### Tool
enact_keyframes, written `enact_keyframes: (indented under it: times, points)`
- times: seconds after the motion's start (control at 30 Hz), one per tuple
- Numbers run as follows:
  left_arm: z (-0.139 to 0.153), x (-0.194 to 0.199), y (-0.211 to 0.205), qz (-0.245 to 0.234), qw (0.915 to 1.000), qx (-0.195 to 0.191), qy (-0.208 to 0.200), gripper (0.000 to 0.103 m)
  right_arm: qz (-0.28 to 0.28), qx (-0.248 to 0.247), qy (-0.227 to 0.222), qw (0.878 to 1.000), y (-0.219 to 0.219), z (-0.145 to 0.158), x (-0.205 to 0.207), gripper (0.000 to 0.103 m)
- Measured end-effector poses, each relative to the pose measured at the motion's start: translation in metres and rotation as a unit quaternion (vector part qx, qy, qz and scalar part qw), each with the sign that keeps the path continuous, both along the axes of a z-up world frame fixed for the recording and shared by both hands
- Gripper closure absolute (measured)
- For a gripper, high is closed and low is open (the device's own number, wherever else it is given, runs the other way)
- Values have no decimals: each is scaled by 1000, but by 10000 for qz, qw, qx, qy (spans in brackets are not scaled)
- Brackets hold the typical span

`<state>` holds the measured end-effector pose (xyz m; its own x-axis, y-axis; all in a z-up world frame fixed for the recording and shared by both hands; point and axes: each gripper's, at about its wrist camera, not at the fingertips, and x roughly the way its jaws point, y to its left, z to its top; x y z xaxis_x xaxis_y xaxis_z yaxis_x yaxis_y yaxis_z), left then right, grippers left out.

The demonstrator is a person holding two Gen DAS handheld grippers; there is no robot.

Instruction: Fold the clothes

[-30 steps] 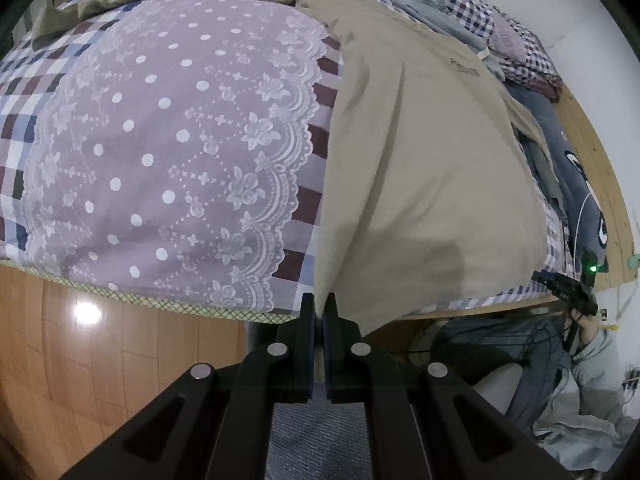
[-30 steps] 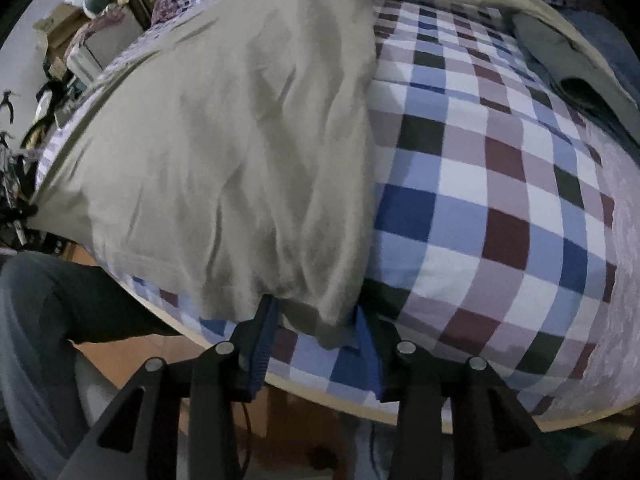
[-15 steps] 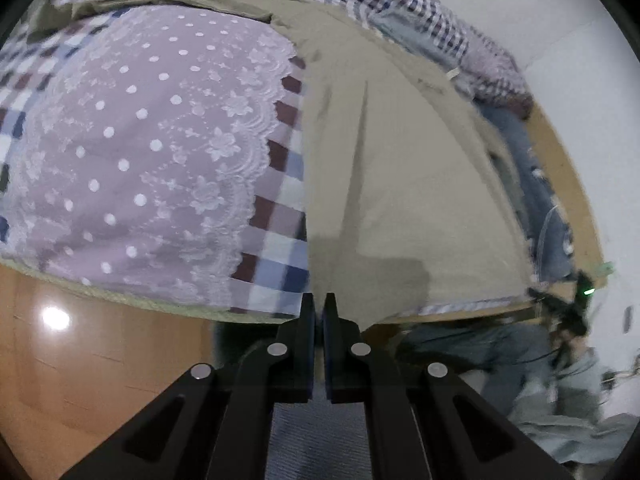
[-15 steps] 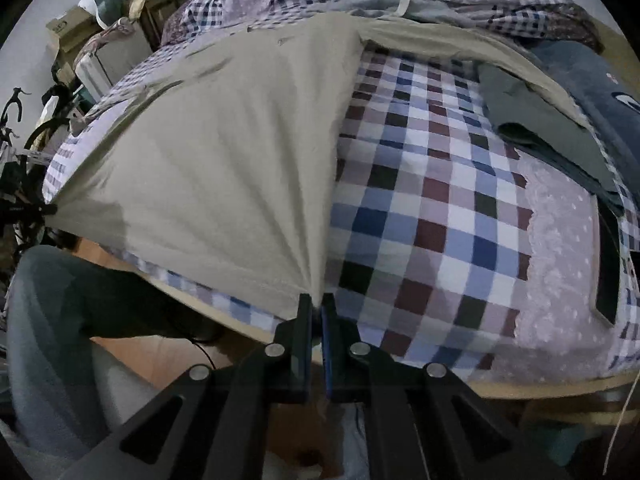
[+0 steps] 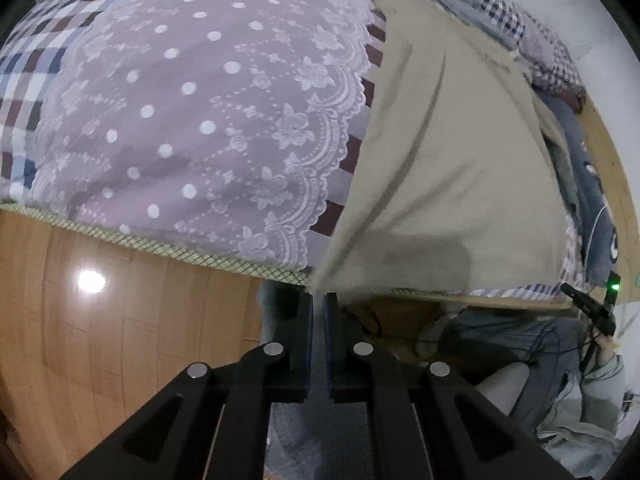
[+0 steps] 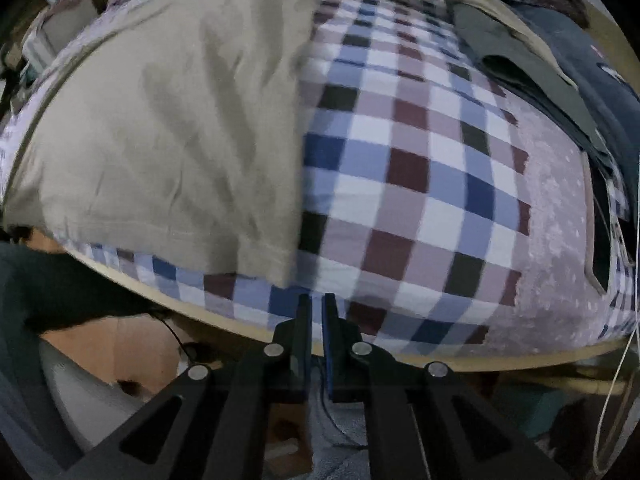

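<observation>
Your left gripper (image 5: 317, 306) barely pinches the beige garment (image 5: 452, 152) corner at frame centre while your right gripper (image 6: 316, 307) sits clenched on nothing, so any tug could slip it free.

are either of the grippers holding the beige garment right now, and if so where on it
The left gripper pinches the beige garment at its near bottom corner. The right gripper is nearly closed on nothing, just short of the hem.

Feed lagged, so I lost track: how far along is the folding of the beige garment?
Done: the beige garment lies spread on the checked bed, no fold yet. In hand: left gripper pinches one corner; right gripper is shut, apparently empty, beside the other. Left: every fold.
</observation>
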<state>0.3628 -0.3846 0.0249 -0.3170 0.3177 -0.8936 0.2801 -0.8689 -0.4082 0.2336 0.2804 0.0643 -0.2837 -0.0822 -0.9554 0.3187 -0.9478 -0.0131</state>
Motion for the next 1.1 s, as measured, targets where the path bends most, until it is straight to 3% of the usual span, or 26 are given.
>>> enact_keyframes:
  times: [0.07, 0.17, 0.2, 0.23, 0.27, 0.3, 0.33, 0.4, 0.43, 0.53, 0.73, 0.9, 1.1]
  points:
    - [2, 7, -14, 220, 9993, 246, 193, 98, -223, -223, 156, 9994, 10, 8, -1, 93]
    - [10, 17, -41, 726, 9936, 632, 593, 93, -545, -632, 452, 9955, 24, 22, 2, 73]
    - [13, 20, -50, 911, 9902, 745, 755, 83, -619, -756, 584, 9935, 27, 27, 4, 66]
    - [16, 23, -58, 1112, 9858, 840, 935, 65, -673, -884, 749, 9910, 29, 34, 6, 61]
    - [19, 26, -66, 1352, 9797, 938, 1145, 55, -684, -1000, 899, 9885, 30, 41, 9, 60]
    - [23, 28, -77, 1623, 9714, 1042, 1386, 34, -673, -1103, 1006, 9865, 31, 46, 11, 59]
    - [26, 31, -88, 1886, 9621, 1130, 1611, 21, -674, -1187, 1085, 9847, 32, 50, 13, 55]
    - [31, 35, -106, 2417, 9387, 1330, 2068, 19, -737, -1369, 1192, 9806, 29, 53, 19, 49]
    - [32, 36, -113, 2641, 9278, 1420, 2221, 18, -795, -1451, 1232, 9785, 28, 54, 20, 40]
    - [34, 32, -140, 3248, 8971, 1614, 2524, 17, -985, -1616, 1293, 9734, 27, 57, 22, 26]
    - [51, -5, -201, 3809, 8679, 1578, 2770, 17, -1090, -1447, 1170, 9765, 14, 52, 5, 24]
    - [60, -42, -256, 4143, 8535, 1316, 2872, 17, -1117, -1307, 1035, 9797, -1, 43, -9, 24]
    - [53, -78, -291, 4263, 8621, 931, 2577, 17, -994, -1098, 940, 9845, -33, 40, -25, 24]
